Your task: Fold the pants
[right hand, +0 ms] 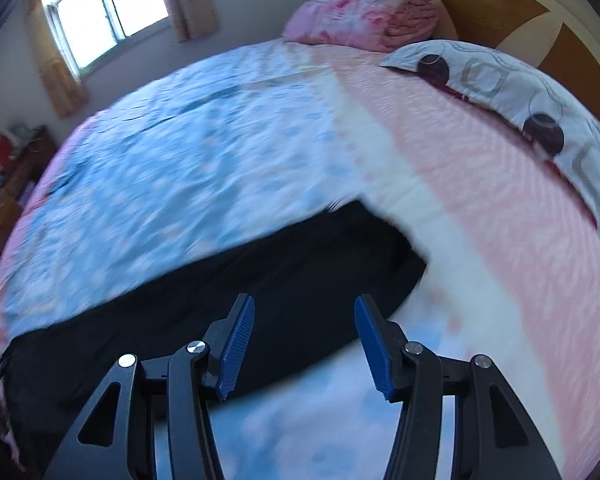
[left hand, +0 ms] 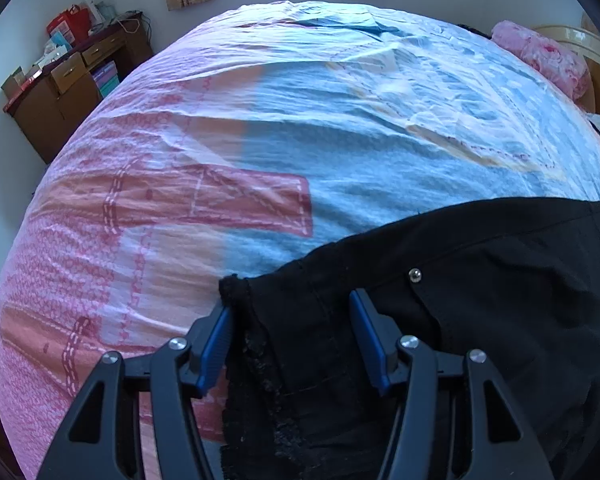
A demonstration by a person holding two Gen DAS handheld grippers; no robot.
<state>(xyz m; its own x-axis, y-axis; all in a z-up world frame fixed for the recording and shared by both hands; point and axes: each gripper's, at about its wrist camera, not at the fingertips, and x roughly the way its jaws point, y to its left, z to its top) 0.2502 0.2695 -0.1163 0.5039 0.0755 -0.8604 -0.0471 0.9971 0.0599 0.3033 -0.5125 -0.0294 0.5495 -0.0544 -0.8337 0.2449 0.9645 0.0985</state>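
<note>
Left gripper [left hand: 292, 308] released over black pants [left hand: 480, 300] waistband, right gripper [right hand: 305, 316] released above pant end, bedspread [left hand: 260, 128] underneath

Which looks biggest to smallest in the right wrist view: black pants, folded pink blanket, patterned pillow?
1. Black pants, largest, though nearest the camera, which inflates them.
2 and 3. Patterned pillow and folded pink blanket look much alike; fisheye stretch at the edge makes ranking them unsure.

Black pants [left hand: 480, 320] lie flat on bedspread, frayed hem at left, 1 metal rivet near pocket.
</note>
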